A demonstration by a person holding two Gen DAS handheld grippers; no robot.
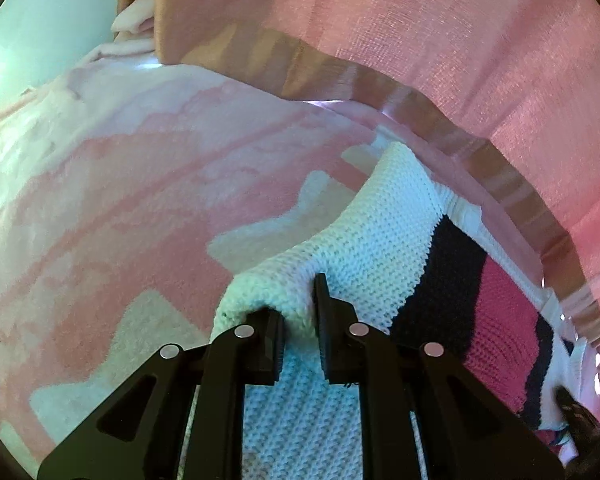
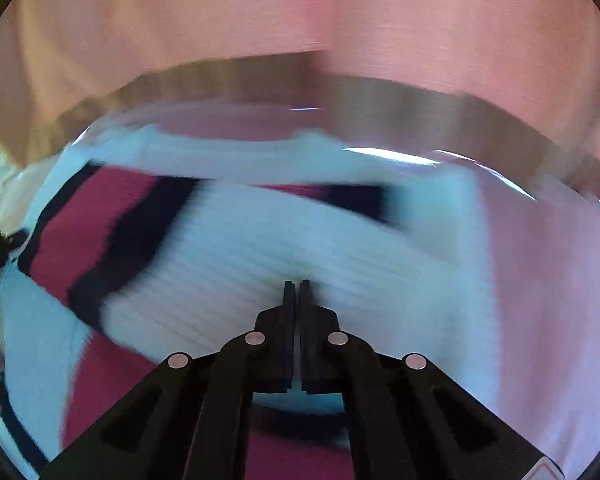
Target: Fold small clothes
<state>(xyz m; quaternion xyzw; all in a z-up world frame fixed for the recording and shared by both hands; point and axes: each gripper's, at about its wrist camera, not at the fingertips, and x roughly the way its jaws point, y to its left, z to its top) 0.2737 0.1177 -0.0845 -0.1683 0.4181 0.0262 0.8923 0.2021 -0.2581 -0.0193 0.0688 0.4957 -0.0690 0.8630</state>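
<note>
Jaws of left gripper (image 1: 300, 312) pinch knit sweater (image 1: 384, 240), angled downward.

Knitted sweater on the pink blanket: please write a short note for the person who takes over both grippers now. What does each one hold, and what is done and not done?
Left gripper: shut on a raised fold of the white part of the knitted sweater.
Right gripper: jaws shut together above the white knit; nothing visible between them, though that view is blurred.
The sweater, white with dark and pink-red stripes, lies on the pink blanket, close to the pink curtain.
Done: one edge is pinched up by the left gripper.
Left: the sweater is still spread and rumpled; no finished fold shows.
</note>
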